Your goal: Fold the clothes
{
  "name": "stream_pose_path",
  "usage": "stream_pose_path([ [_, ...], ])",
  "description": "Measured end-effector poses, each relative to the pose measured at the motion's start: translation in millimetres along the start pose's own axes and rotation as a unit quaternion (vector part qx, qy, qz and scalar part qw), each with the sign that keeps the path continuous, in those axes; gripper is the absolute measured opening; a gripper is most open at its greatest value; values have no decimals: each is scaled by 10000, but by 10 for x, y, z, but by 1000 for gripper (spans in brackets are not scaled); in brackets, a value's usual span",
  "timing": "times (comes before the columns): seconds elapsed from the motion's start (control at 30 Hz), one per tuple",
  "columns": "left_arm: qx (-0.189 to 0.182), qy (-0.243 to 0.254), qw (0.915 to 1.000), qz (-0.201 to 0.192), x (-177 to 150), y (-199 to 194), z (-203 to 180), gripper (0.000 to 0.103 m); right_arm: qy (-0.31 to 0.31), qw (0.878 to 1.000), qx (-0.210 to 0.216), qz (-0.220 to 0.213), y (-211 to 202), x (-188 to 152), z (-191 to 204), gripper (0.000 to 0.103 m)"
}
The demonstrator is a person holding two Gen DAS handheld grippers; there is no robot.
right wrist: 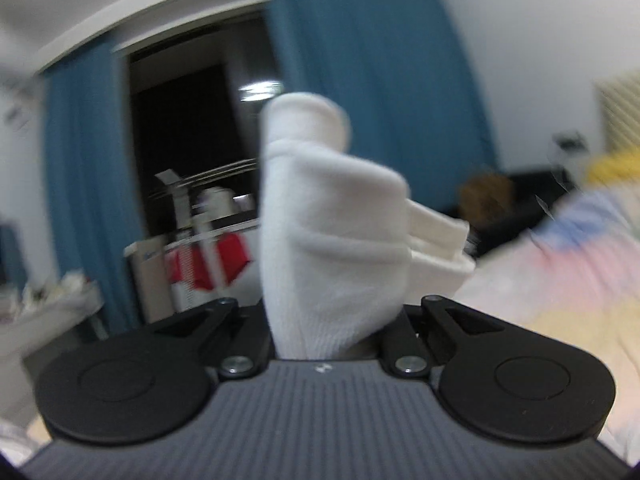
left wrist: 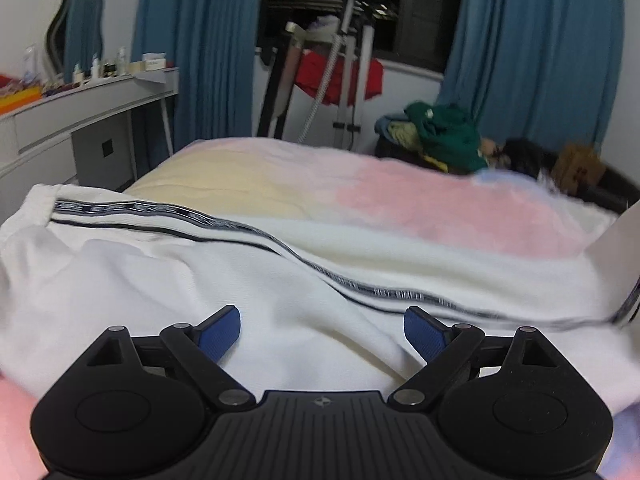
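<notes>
Bedroom with blue curtains (left wrist: 192, 52); white striped-trim garment (left wrist: 168, 276) is lying loosely spread on the pastel fleece bed (left wrist: 420, 204). Left gripper (left wrist: 322, 330) jaws are hanging wide over it, right gripper (right wrist: 332, 320) is pinching a bunched white end, so folding's barely underway, I'd guess

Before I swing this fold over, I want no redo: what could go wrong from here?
1. The right gripper pinches a thick bunch of the white garment; layers could slip out unevenly.
2. The left gripper is open above the cloth, pinning nothing, so the garment may drag across the blanket.
3. The striped trim already runs crooked, so edges may misalign.
</notes>
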State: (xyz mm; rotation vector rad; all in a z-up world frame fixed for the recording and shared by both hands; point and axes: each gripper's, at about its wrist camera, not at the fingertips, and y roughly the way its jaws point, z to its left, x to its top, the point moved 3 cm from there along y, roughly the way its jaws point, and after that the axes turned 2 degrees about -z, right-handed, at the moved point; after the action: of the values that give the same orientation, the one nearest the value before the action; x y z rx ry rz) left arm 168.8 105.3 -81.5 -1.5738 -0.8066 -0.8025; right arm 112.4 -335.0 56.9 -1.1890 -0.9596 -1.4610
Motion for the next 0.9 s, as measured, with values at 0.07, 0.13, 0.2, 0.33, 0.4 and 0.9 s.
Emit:
stream_pose_path([
  [0.07, -36, -302, 9994, -172, 92, -128, 120, 90, -598, 9975, 374, 23, -27, -119, 456, 11],
  [0.13, -56, -670, 9971, -353, 185, -257, 274, 91, -1147, 9906, 736, 105, -67, -325, 869, 11],
  [0.2, -49, -1026, 9935, -495, 255, -358, 444, 91, -1587, 9808, 1088, 307, -123, -616, 1229, 11],
  [0.33, 128, -1507, 9863, -665, 305, -471, 748, 91, -2370, 9534, 1566, 1019, -197, -1329, 1687, 11],
  [0.4, 109, -1682, 9835, -660, 323, -486, 841, 91, -2772, 9333, 1778, 1430, -249, -1701, 1869, 11],
  [0.9, -336, -1288, 9898, -500, 235, -458, 565, 91, -1922, 9343, 2008, 2233, -260, -1884, 1983, 19],
])
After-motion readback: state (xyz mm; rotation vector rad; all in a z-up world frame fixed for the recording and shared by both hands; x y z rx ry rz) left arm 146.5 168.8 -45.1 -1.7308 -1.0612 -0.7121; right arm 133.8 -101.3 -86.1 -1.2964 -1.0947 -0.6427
